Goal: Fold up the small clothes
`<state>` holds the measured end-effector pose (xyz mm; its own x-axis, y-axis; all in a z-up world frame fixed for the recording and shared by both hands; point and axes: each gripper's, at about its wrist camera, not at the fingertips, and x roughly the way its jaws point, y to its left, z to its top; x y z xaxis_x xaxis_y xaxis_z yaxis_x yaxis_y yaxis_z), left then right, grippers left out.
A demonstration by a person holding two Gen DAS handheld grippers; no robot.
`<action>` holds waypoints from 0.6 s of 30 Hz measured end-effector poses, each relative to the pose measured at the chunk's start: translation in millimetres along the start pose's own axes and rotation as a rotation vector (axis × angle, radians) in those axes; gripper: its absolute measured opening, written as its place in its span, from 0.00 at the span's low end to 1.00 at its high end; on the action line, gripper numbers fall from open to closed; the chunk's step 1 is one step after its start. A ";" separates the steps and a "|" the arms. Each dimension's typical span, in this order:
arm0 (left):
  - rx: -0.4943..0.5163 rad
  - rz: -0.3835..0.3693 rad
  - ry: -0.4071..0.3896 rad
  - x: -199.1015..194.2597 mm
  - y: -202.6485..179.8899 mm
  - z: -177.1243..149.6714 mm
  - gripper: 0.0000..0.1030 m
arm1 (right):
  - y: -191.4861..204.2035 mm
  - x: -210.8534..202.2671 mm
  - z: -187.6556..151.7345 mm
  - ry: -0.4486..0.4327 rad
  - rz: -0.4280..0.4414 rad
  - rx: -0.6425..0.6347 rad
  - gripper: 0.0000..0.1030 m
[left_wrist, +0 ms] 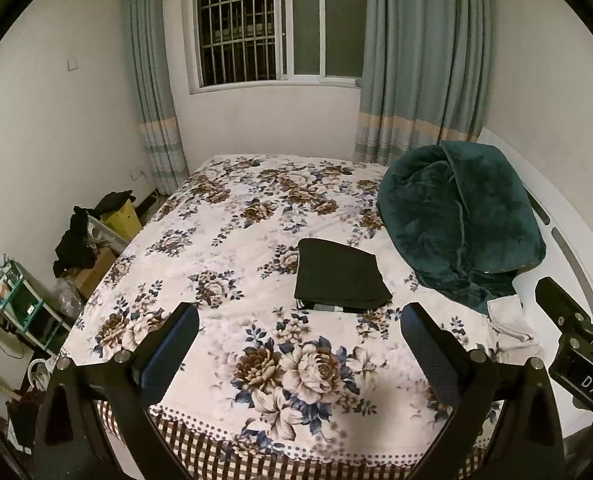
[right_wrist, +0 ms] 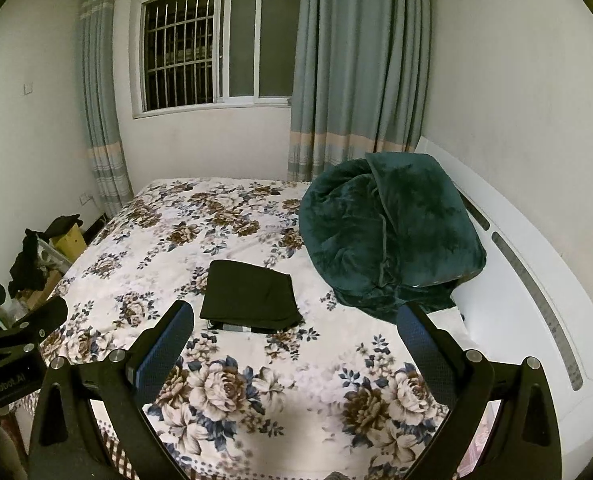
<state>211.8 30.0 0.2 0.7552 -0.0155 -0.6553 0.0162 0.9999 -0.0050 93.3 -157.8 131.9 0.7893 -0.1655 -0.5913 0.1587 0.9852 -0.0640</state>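
Observation:
A black garment point(left_wrist: 340, 276) lies folded into a neat rectangle on the flowered bedspread point(left_wrist: 224, 216); it also shows in the right wrist view point(right_wrist: 250, 300). A striped grey edge peeks out under its near side. My left gripper point(left_wrist: 298, 330) is open and empty, held above the near part of the bed, short of the garment. My right gripper point(right_wrist: 294, 330) is open and empty too, held beside the left one at about the same height. The right gripper's body shows at the right edge of the left wrist view point(left_wrist: 576, 344).
A bunched dark green blanket point(right_wrist: 384, 236) sits on the bed's right side against the white headboard point(right_wrist: 536, 280). Boxes, dark clothes and a shelf point(left_wrist: 84, 240) crowd the floor left of the bed. A window and curtains point(left_wrist: 420, 60) are behind.

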 end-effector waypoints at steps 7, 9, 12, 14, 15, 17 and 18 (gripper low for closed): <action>-0.003 0.003 -0.014 -11.6 3.3 -3.0 1.00 | 0.8 -0.7 -1.2 -0.002 -0.002 0.001 1.00; -0.002 0.003 -0.011 -11.5 3.5 -3.2 1.00 | 0.9 -0.1 -1.2 -0.001 -0.002 -0.001 1.00; -0.003 0.006 -0.011 -10.9 3.2 -3.3 1.00 | 1.4 -0.1 -1.4 0.001 0.001 -0.001 1.00; -0.003 0.005 -0.010 -12.9 3.6 -3.6 1.00 | 1.8 -1.0 -2.2 -0.003 0.000 -0.002 1.00; -0.004 0.006 -0.010 -12.1 3.5 -3.6 1.00 | 1.8 -0.1 -2.4 -0.002 0.000 -0.002 1.00; -0.004 0.007 -0.011 -14.0 3.5 -4.1 1.00 | 2.3 -0.5 -3.3 -0.002 -0.001 0.000 1.00; -0.005 0.006 -0.010 -11.9 3.3 -3.9 1.00 | 2.4 -0.3 -3.4 -0.003 -0.001 -0.001 1.00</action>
<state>200.3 33.4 5.0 0.7619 -0.0095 -0.6477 0.0086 1.0000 -0.0045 91.4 -155.3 129.2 0.7907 -0.1663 -0.5892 0.1588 0.9852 -0.0649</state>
